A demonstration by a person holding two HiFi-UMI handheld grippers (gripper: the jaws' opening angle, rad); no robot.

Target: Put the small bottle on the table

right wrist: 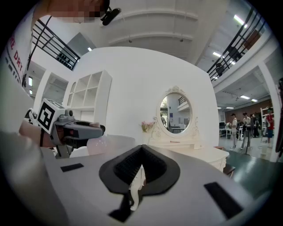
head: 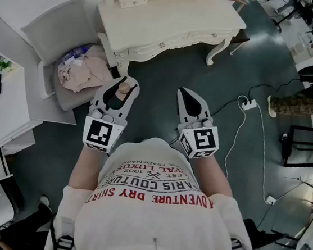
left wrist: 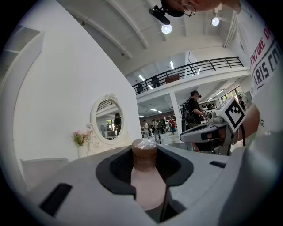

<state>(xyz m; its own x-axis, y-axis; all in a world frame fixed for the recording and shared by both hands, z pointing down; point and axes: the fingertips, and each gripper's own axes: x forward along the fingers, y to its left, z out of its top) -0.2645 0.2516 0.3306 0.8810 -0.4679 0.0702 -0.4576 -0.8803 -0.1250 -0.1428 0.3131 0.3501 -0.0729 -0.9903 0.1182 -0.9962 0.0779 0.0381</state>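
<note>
Bottle (left wrist: 147,174) clamped in my left gripper (head: 117,91), long axis along the jaws, cap outward. Table (head: 174,25) lies ahead, upper centre of the head view. Right gripper (head: 189,99) closed, empty.

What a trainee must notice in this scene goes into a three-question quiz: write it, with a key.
1. Fill in: the right gripper has its jaws together and holds ____.
2. Which gripper has the small round pink bottle with the brown cap between its jaws? A) the left gripper B) the right gripper C) neither
3. True or false: the bottle already stands on the white carved dressing table.
Key: 1 nothing; 2 A; 3 false.
</note>
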